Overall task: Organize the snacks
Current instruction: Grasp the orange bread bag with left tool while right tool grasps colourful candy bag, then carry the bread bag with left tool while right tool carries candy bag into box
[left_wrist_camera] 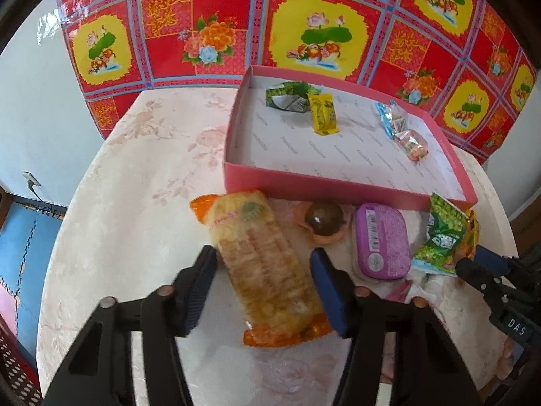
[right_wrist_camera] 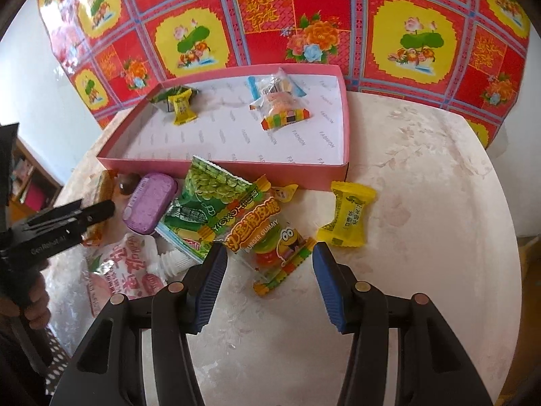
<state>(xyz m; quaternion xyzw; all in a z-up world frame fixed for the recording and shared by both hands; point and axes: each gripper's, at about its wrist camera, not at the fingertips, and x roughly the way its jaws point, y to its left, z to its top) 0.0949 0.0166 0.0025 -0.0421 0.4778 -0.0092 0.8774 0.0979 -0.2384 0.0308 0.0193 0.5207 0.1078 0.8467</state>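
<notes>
A long orange-ended cracker packet lies slantwise on the table between the jaws of my left gripper. Both blue pads touch its edges, so the grip is shut on it. From the right wrist view the left gripper shows at the left, over the packet's end. My right gripper stands open just above a burger gummy packet, which its pads do not touch. The pink box behind holds a green packet, a yellow candy and clear sweet bags.
In front of the box lie a brown chocolate ball, a purple tin, a green pea packet, a yellow candy and a white-red pouch. Bare tablecloth spreads right. A patterned red sheet covers the wall.
</notes>
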